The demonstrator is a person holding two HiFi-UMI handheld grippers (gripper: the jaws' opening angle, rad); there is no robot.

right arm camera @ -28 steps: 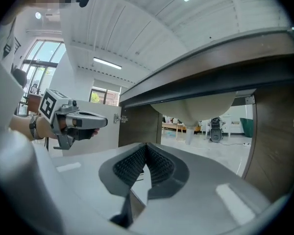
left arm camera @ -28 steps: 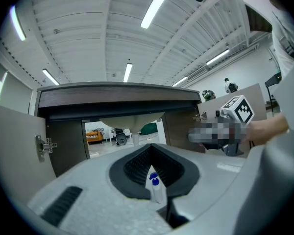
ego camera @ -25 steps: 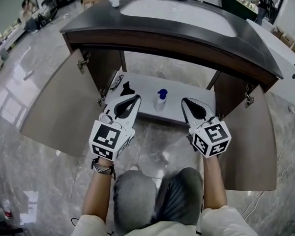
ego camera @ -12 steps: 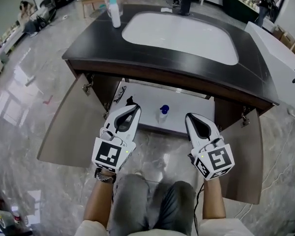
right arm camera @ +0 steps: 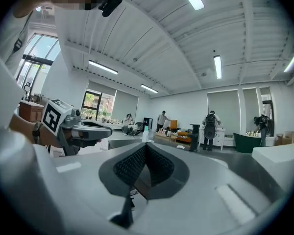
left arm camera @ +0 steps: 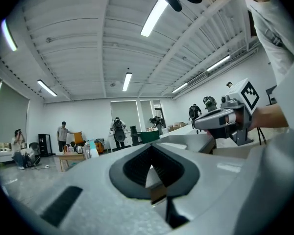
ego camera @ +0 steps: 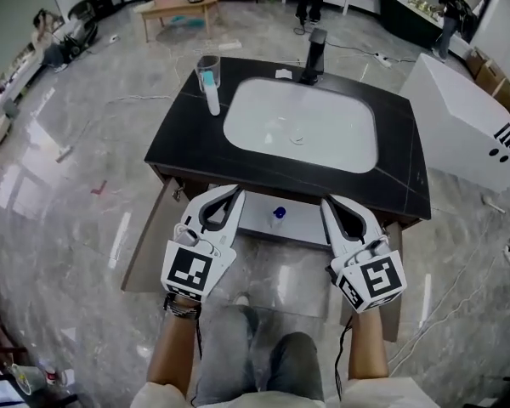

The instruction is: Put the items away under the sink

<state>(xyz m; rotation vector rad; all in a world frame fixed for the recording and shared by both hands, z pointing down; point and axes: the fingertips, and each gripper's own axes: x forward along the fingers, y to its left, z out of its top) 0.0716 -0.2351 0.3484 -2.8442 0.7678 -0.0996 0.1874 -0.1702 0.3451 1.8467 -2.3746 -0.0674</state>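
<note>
The bottle with the blue cap (ego camera: 278, 217) stands upright on the white shelf (ego camera: 253, 215) under the sink, about in the middle of the part of the shelf that I can see below the front edge of the black desk (ego camera: 183, 143). Both cupboard doors are open; the left door (ego camera: 149, 245) swings out toward me and the right door (ego camera: 394, 308) shows only as a narrow edge.

My left fingers (ego camera: 231, 195) are closed, tip against tip, and nothing is between them. My right fingers (ego camera: 330, 204) are closed in the same way and also empty. Both pairs hang side by side in front of the cupboard, above the grey stone floor (ego camera: 76, 219), one on each side of the blue cap in the head view, and they touch nothing.

On the desk, at the back left corner of the white basin (ego camera: 302, 126), a white bottle (ego camera: 212, 100) stands upright, and a clear cup (ego camera: 207, 65) is just behind it. The dark tap (ego camera: 314, 53) is at the back edge of the basin. A big white box (ego camera: 463, 126) stands on the floor to the right of the desk.
</note>
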